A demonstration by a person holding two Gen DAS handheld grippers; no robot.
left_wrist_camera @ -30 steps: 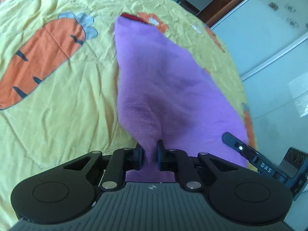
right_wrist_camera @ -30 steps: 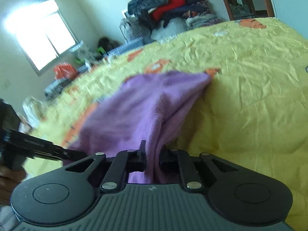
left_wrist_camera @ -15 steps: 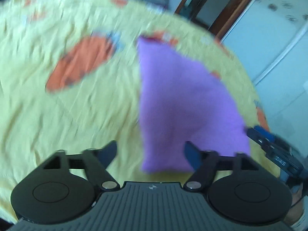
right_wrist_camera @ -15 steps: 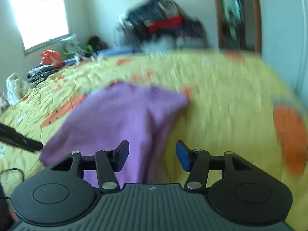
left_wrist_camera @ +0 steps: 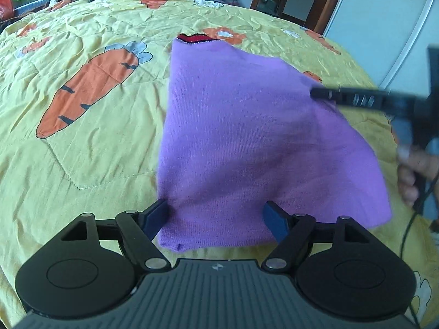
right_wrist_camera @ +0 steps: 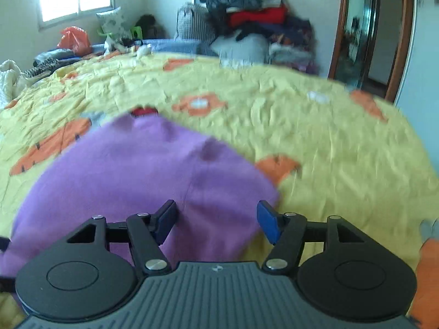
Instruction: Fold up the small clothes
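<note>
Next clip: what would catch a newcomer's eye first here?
A purple garment lies folded on a yellow bedspread printed with big orange carrots, one just to its left in the left wrist view. A heap of dark and red clothes sits beyond the bed, by a mirrored door.

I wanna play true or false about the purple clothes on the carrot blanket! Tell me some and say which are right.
1. The purple garment lies on a yellow blanket with carrots. True.
2. The left claw squeezes the garment. False: its jaws stand open, pads not pressing.
3. The right claw is open. True.
4. The garment hangs in the air. False: it rests flat on the blanket.
5. Something red peeks out at the garment's far edge. True.
</note>
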